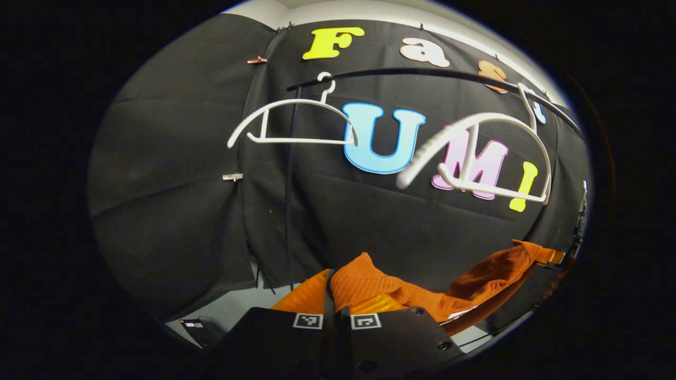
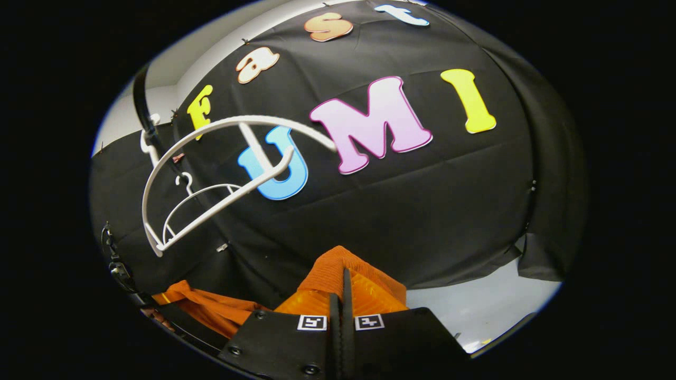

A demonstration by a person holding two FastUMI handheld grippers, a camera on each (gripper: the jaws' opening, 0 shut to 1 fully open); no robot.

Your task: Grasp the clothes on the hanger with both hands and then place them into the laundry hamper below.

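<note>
The orange garment is the largest object: in the left gripper view it rises directly ahead of the left claw and stretches away to that claw's right, ending at the right claw, which shows far off at the right edge. The left claw is clenched on a bunched fold of this garment, with both fingers pressed together on the cloth and ribbed fabric bulging just above the tips. In the right gripper view the same garment bulges above the right claw, which is likewise clenched on a fold, the fingers closed with cloth pinched between them; the rest of the cloth trails off to that claw's lower left. The garment is off the hangers and hangs between the two claws, below the rail. Above and beyond the left claw, a dark rail runs across the black wall. Two bare white hangers hang from it: the nearer hanger sits above and to the right of the left claw, tilted, and the farther hanger sits above and slightly left. In the right gripper view the nearer hanger lies up and left of the right claw, with the farther hanger seen through its frame. The hamper cannot be made out.
</note>
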